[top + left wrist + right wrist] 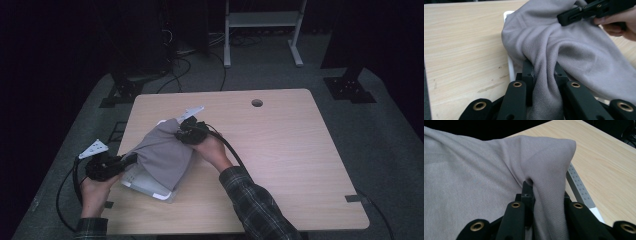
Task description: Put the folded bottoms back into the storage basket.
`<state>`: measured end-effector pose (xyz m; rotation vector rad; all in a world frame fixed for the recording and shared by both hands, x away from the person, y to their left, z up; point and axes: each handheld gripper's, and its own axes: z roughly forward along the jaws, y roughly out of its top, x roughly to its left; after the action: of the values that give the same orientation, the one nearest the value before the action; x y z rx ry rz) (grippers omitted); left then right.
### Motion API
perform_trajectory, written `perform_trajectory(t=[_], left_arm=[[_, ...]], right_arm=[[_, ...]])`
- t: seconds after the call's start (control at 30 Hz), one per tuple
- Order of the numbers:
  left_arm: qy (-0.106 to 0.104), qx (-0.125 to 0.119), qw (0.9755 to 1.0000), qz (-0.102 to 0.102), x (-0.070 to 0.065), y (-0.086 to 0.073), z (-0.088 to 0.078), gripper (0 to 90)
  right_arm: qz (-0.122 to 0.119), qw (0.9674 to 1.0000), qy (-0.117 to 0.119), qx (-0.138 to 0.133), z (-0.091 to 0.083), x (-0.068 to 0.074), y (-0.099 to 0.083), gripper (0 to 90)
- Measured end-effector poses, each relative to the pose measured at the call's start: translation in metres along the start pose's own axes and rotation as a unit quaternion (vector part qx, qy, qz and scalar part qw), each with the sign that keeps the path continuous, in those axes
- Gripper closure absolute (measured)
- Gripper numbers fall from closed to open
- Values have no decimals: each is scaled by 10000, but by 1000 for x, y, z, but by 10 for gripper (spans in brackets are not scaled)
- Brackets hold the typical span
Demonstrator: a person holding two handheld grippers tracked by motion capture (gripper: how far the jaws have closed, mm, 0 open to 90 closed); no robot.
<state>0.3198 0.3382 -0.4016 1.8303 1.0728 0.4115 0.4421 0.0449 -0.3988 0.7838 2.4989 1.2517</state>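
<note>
A grey knitted cloth (162, 152) lies draped over a flat white board (148, 186) on the wooden table (280, 150). My left gripper (131, 159) is shut on the cloth's near-left edge; in the left gripper view a fold of the cloth (564, 52) runs down between the jaws of my left gripper (543, 72). My right gripper (181, 134) is shut on the cloth's far edge, and in the right gripper view the cloth (474, 185) bunches between the jaws of my right gripper (546, 192). The other hand's gripper (589, 11) shows at the top right of the left gripper view.
A round cable hole (257, 103) sits near the table's far edge. The white board's studded grey rim (579, 187) pokes out beside the cloth. Beyond the table stand a white metal stand (262, 30), dark equipment bases and cables on a grey floor.
</note>
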Motion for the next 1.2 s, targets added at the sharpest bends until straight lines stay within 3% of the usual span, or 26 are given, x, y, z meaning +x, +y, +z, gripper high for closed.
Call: perform_trajectory(t=[0.3,0.43,0.5,0.73,0.77,0.9,0.97,1.2], left_arm=[[72,192,9998,41,3,-4,3,730],[130,120,9998,4,6,-3,1,573],[20,21,10000,-34,7,-2,-2,511],[90,-14,10000,-21,6,-1,-2,475],[116,-9,9999,-22,6,-1,-2,479],[189,-57,9998,-72,7,0,-4,579],[248,-37,9996,-100,7,-1,-5,620],[401,21,9991,-165,11,-3,-4,653]], right_arm=[[-50,9999,-62,110,10,5,-4,722],[-17,9999,-103,134,10,4,-5,616],[-4,9998,-174,139,10,3,-5,553],[146,9997,-131,-147,-4,-1,1,443],[153,9996,-127,-185,-7,-2,1,457],[109,9994,-240,-226,-18,-7,0,693],[115,9992,-298,-256,-23,-11,-3,757],[96,9998,-164,-66,-25,-19,-16,851]])
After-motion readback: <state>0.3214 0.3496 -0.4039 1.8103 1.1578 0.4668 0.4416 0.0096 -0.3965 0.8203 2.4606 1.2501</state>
